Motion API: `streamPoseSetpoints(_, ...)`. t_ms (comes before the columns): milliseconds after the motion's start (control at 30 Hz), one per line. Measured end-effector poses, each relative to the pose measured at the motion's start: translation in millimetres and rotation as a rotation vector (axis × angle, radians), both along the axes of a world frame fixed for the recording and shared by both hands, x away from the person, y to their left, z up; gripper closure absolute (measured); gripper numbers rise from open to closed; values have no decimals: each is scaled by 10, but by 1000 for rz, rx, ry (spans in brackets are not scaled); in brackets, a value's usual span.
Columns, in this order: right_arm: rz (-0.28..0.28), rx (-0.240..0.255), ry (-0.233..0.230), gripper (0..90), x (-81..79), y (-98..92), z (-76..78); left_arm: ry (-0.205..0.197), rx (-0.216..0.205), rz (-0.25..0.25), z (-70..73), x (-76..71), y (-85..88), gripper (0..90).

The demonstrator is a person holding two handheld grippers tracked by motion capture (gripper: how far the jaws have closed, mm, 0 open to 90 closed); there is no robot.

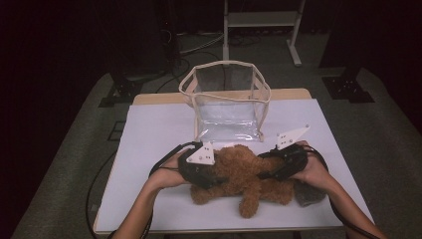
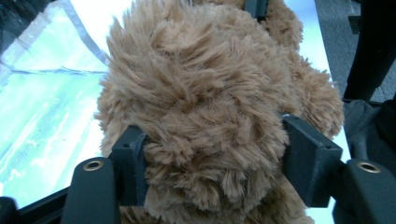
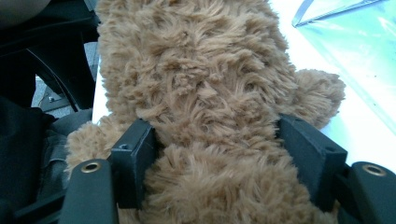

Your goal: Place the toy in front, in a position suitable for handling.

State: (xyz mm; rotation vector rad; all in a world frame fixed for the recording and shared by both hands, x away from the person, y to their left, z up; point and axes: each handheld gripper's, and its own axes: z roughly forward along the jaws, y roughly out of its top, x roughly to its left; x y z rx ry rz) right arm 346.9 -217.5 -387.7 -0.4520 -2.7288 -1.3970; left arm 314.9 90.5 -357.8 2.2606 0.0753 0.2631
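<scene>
Brown teddy bear (image 1: 246,177) lies on the white worktop (image 1: 149,134), just in front of the clear plastic bag w/ cream trim (image 1: 226,99), which stands open-topped. Left tool (image 1: 209,175) is clamped on the bear's head end; in the left gripper view both pads (image 2: 130,170) sink into the plush (image 2: 201,116). Right tool (image 1: 266,172) is clamped on the body; in the right gripper view the jaws squeeze the torso (image 3: 196,93) w/ fur bulging past the pads (image 3: 133,158).

We judge the step as a two-handed lift into the bag. To do it well, we keep both grips firm, raise both ends together so the bear stays level, clear the bag's front rim before moving fwd, then lower straight in. The bag walls look floppy, so we avoid snagging legs on the trim. A dark grey cloth (image 1: 308,194) lies beside the right hand; we leave it.
</scene>
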Motion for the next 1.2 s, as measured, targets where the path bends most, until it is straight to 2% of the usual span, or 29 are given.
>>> streamPoseSetpoints(100, 2, 0, 13, 314, -3, -2, 33, -8, 0, 6, 15, 12, 19, 279)
streamPoseSetpoints(233, -1, 13, 18, 322, -14, -35, 120, -15, -20, 14, 48, 29, 57, 246)
streamPoseSetpoints(533, -35, 12, 19, 320, 42, -176, 409, -17, -59, 22, 109, 21, 168, 176)
streamPoseSetpoints(733, -54, -1, 27, 335, 191, -211, 545, -23, -72, 82, 152, 56, 301, 122)
streamPoseSetpoints(833, -65, -5, 26, 335, 280, -193, 604, -29, -79, 94, 165, 69, 386, 103)
streamPoseSetpoints(900, -66, -9, 21, 334, 310, -171, 643, -18, -92, 103, 161, 75, 448, 97)
streamPoseSetpoints(1067, -64, -9, 14, 325, 363, -65, 732, -27, -97, 124, 159, 90, 545, 78)
streamPoseSetpoints(1133, -59, -25, 6, 322, 377, -11, 759, -27, -87, 132, 149, 110, 587, 77)
streamPoseSetpoints(1200, -51, -36, 2, 316, 402, 40, 782, -22, -95, 152, 142, 133, 643, 73)
